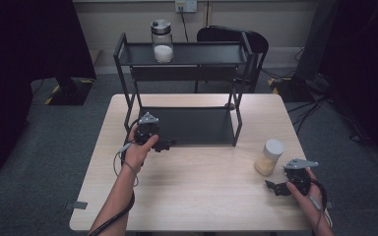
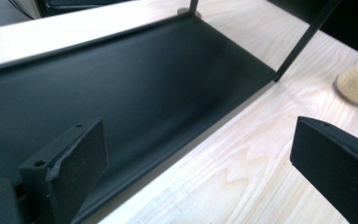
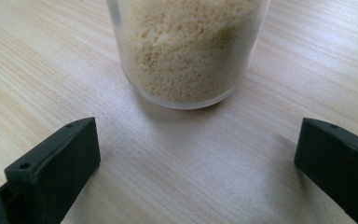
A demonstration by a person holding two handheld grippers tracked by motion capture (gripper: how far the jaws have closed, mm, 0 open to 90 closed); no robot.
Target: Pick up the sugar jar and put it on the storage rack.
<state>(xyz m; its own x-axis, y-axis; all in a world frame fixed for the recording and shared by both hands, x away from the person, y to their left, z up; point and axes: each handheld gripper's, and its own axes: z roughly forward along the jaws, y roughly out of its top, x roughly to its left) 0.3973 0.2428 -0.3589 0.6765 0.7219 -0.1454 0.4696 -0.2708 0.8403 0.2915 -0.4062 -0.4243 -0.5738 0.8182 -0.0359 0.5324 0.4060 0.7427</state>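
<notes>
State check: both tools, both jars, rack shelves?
left tool: open, empty, at the rack's bottom shelf edge
right tool: open, empty, just short of the grain jar
grain jar: upright on table, capped, part full
white-powder jar: upright on top shelf, lidded
rack bottom shelf: bare

Bare bench (image 1: 197, 182) lies open in front of the rack (image 1: 182, 98); its posts fence the lower shelf (image 2: 135, 84); a jar (image 1: 269, 157) stands right of the rack, another (image 1: 161, 41) on top.
</notes>
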